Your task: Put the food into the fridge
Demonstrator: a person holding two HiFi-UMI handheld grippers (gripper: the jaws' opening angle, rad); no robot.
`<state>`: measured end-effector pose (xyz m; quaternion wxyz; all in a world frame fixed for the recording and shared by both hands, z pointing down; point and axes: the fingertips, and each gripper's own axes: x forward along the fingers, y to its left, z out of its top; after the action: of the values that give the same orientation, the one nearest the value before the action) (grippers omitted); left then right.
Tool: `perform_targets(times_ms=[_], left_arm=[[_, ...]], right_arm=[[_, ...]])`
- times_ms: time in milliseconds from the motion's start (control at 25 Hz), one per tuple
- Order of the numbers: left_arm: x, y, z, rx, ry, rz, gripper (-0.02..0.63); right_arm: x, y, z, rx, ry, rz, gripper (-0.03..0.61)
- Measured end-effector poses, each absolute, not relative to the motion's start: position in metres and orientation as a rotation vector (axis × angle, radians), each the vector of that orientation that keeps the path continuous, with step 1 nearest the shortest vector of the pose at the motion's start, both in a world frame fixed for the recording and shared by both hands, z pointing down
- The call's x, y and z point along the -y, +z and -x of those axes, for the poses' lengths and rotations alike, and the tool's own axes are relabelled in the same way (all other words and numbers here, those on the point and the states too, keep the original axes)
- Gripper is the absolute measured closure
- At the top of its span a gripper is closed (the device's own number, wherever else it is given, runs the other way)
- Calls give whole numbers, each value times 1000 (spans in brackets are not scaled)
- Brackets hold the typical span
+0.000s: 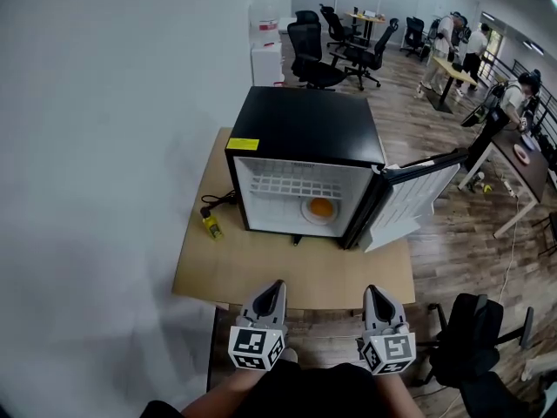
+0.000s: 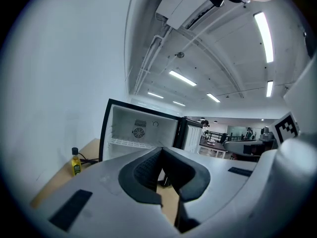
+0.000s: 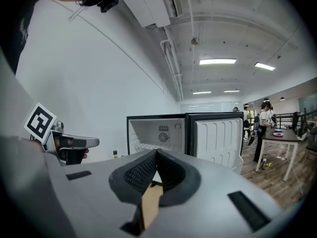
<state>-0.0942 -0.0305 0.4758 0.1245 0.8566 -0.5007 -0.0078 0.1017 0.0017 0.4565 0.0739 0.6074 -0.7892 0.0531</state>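
A black mini fridge (image 1: pixel 305 133) stands on a wooden table (image 1: pixel 261 264), its door (image 1: pixel 418 194) swung open to the right. Inside, on the fridge floor, an orange piece of food (image 1: pixel 321 207) lies on a white plate (image 1: pixel 305 214). Both grippers hover at the table's near edge, well short of the fridge. My left gripper (image 1: pixel 275 286) is shut with nothing between its jaws, which meet in the left gripper view (image 2: pixel 161 150). My right gripper (image 1: pixel 372 291) is likewise shut and empty (image 3: pixel 156 152). The right gripper view shows the fridge's white interior (image 3: pixel 158 133) and door (image 3: pixel 218 138).
A small yellow bottle (image 1: pixel 211 225) and a black cable lie on the table left of the fridge. A white wall runs along the left. A black office chair (image 1: pixel 470 329) stands at the lower right. More chairs, desks and people fill the room behind.
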Motion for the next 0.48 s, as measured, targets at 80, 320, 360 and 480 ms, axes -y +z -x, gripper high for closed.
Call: perform_targets(times_ms=[80,320,360,480], left_arm=[[31,465,92,1477,-34,-2511,600],[31,447,77,1512,-58,-2545,600],[31,447,76,1517,-57,-2542,600],[31,447,77,1535,-49,-2539,600]], right_arm=[[-3,452,-105,2374,154,-1827,518],[-2,450,-123,2356,128,-1845,518],[-1,451,-124,2359,133,-1841,518],[2,455,-122,2373,137,-1821,518]])
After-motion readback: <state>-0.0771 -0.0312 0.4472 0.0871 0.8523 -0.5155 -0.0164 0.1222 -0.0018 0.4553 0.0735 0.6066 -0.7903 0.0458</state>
